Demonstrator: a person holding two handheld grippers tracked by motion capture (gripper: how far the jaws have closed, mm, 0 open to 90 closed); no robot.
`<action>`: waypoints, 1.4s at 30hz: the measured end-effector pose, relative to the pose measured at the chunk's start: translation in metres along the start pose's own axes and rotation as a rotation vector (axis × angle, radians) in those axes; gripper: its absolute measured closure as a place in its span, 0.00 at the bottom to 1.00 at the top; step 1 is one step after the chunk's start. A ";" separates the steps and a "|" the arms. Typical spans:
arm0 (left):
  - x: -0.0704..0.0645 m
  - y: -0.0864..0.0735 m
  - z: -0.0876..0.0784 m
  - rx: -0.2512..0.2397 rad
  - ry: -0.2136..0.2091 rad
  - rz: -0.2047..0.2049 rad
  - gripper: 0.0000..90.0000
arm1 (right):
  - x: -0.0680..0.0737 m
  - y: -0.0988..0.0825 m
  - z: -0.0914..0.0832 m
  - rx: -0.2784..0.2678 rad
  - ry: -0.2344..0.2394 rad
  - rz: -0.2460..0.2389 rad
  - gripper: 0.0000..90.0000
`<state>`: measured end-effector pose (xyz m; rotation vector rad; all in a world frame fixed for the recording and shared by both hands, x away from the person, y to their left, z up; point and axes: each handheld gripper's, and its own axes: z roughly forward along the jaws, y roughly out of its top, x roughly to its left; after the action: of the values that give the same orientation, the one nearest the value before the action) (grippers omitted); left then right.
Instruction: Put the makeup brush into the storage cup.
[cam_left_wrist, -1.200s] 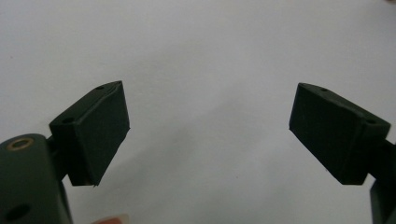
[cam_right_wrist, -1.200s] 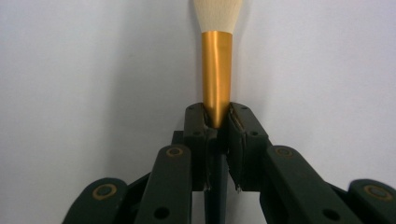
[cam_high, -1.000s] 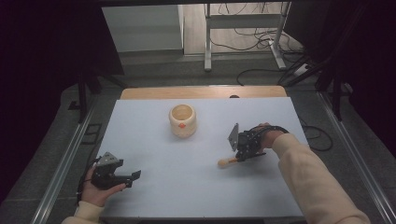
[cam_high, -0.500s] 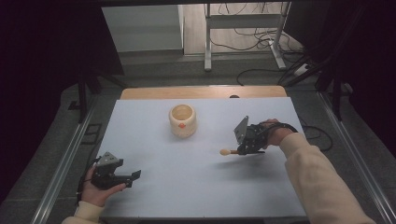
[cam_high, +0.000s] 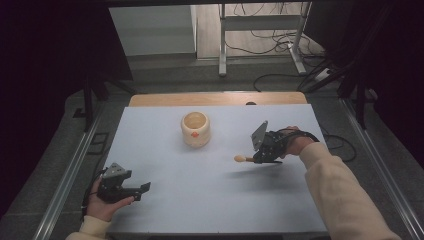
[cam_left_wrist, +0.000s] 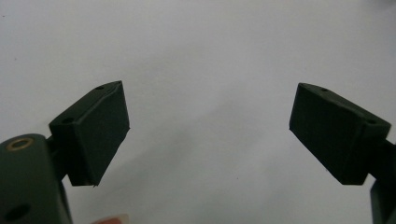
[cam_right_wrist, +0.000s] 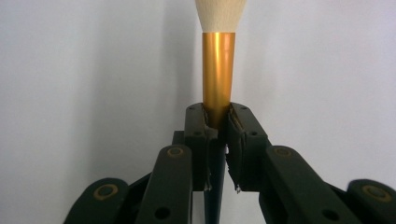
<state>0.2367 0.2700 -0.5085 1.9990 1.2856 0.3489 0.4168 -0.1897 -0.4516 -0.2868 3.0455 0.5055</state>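
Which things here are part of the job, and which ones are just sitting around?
In the job:
- brush, clamped in the right gripper
- pale round cup, probably where it goes

Just around:
- left gripper, open, holding nothing
- cables on the floor
- metal stand behind the table

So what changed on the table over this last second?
The right gripper, shut on the gold-ferruled makeup brush, carried it up off the pale blue table and slightly toward the far side. The left gripper stayed open at the near left; the cream ceramic cup did not move.
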 end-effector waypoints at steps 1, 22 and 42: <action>0.000 0.000 0.000 0.000 0.000 0.000 0.14 | 0.000 0.000 -0.002 -0.011 -0.008 0.005 0.88; -0.002 0.001 0.000 -0.001 0.001 0.005 0.14 | 0.007 0.010 -0.039 -0.271 -0.106 0.071 0.88; -0.001 0.001 0.000 0.000 0.000 0.000 0.14 | 0.015 -0.005 -0.040 -0.442 -0.160 0.137 0.88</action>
<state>0.2367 0.2684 -0.5082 1.9987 1.2853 0.3485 0.4022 -0.2104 -0.4161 -0.0450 2.7790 1.1517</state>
